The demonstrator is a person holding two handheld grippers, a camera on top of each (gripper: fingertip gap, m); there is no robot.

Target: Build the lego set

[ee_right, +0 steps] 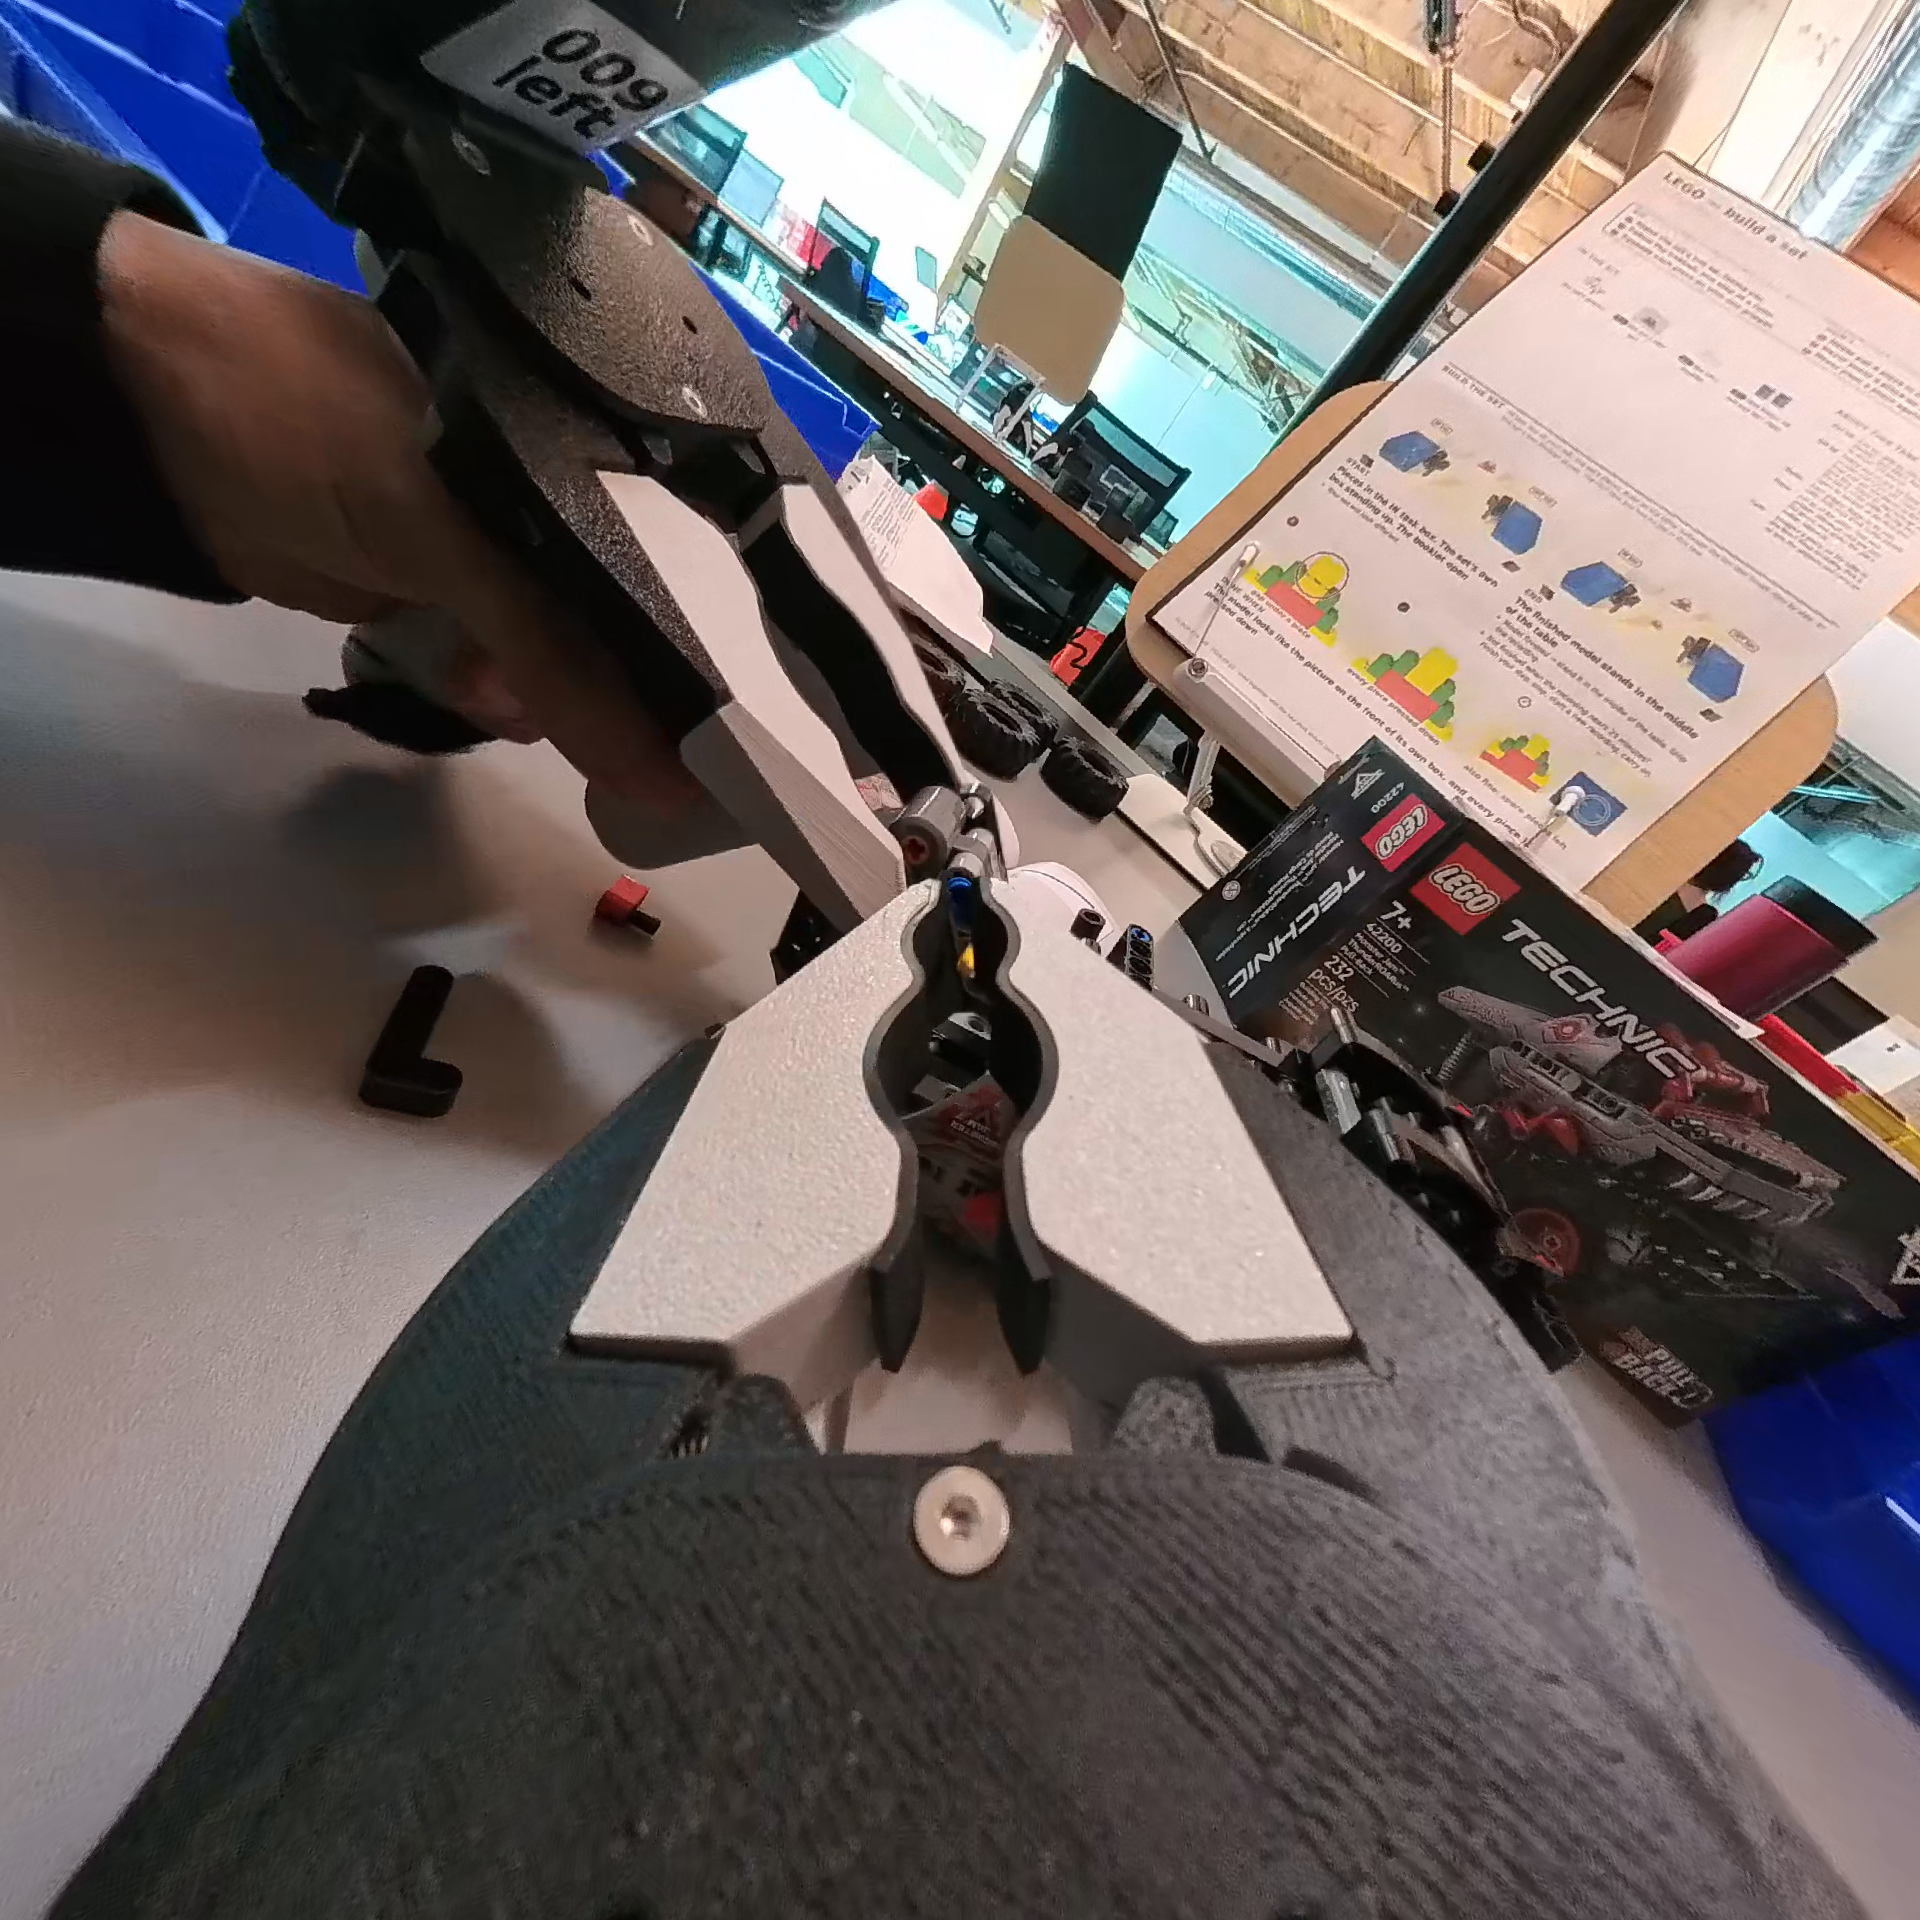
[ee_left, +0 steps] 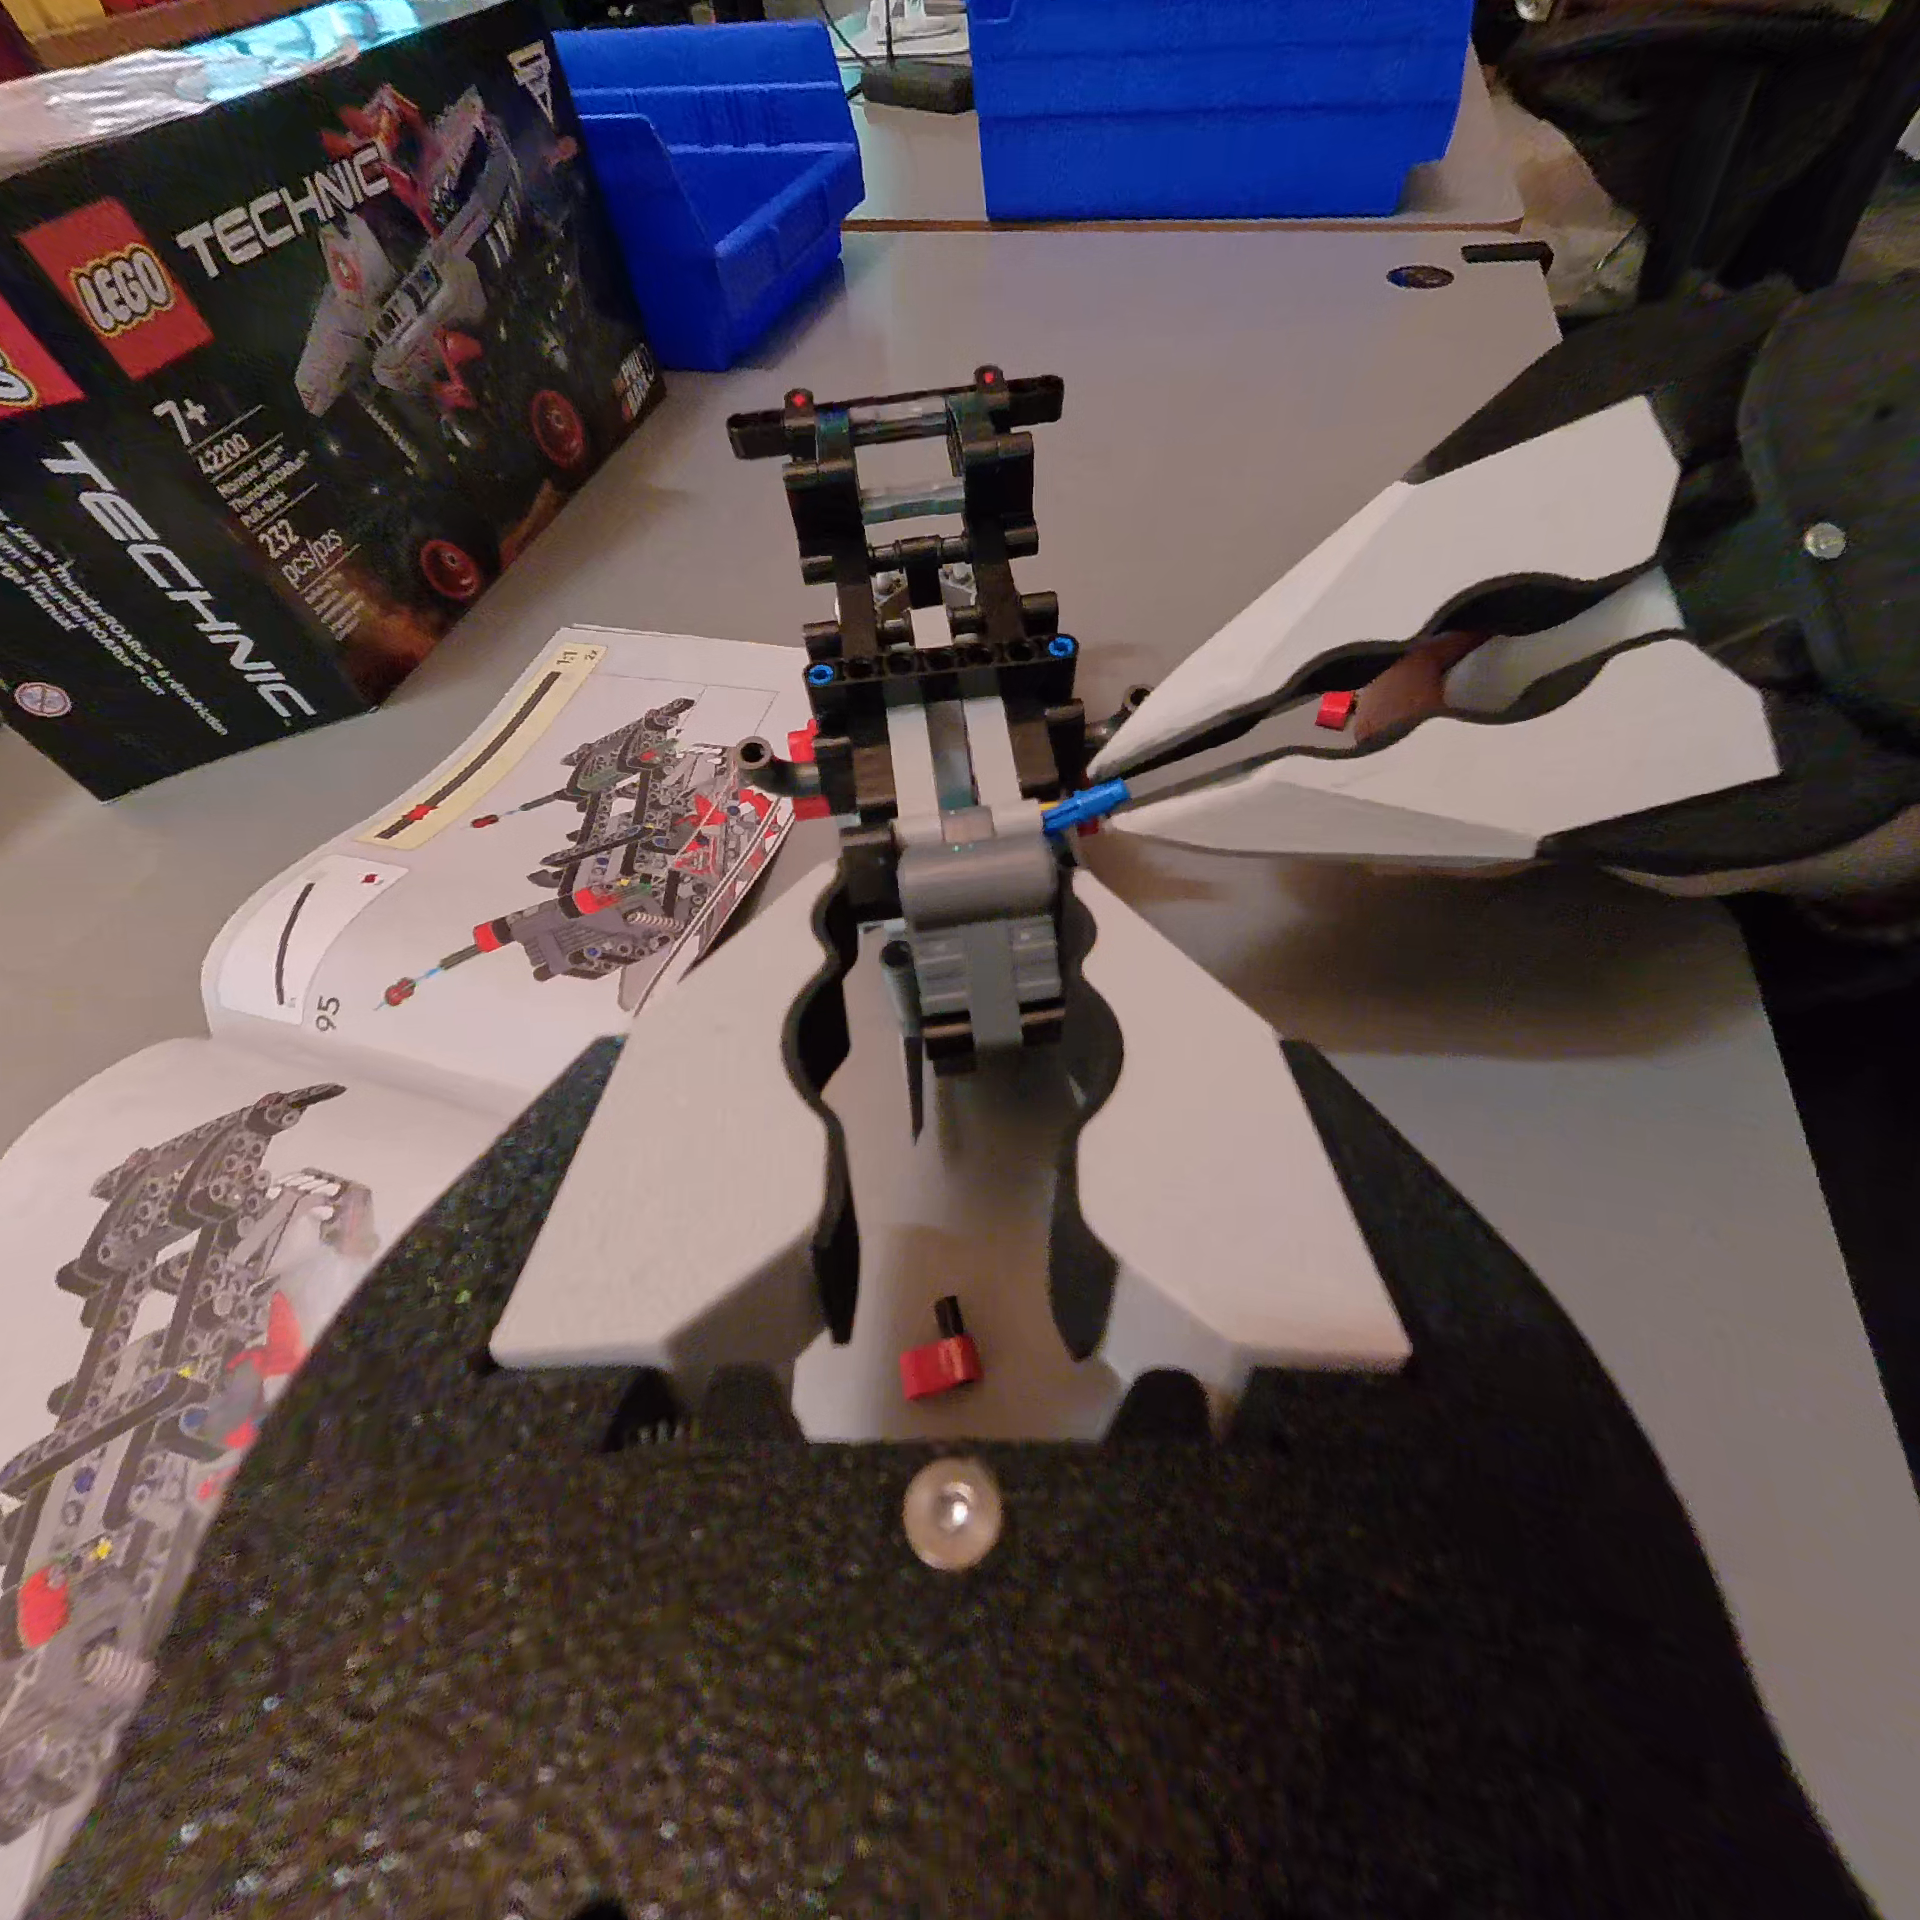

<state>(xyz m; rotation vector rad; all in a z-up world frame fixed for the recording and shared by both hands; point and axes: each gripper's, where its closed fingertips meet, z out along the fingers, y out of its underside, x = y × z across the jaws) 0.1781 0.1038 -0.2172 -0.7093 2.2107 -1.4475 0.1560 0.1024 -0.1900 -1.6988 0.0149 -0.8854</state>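
The black and grey lego chassis point(ee_left: 925, 644) stretches away from me in the left wrist view. My left gripper point(ee_left: 956, 888) is shut on its near grey end. My right gripper point(ee_left: 1091, 805) comes in from the right, shut on a small blue pin point(ee_left: 1086, 802) whose tip touches the chassis's right side. In the right wrist view, the right gripper point(ee_right: 961, 899) pinches the blue pin point(ee_right: 958, 891). Just past it the left gripper point(ee_right: 914, 842), held by a hand, covers most of the chassis. A small red piece point(ee_left: 940, 1361) lies on the table under the left gripper.
The open instruction booklet point(ee_left: 468, 883) and the lego box point(ee_left: 291, 395) lie to the left, with blue bins point(ee_left: 727, 197) behind. In the right wrist view I see a black L-shaped piece point(ee_right: 410, 1060), a red piece point(ee_right: 623, 899), black tyres point(ee_right: 1039, 738), the box point(ee_right: 1558, 1039) and a propped printed sheet point(ee_right: 1558, 468). My left and right fingertips are right by each other. My left tips are roughly 9 cm from the small red piece point(ee_left: 940, 1361). It is also in sight in the right wrist view point(ee_right: 628, 895).
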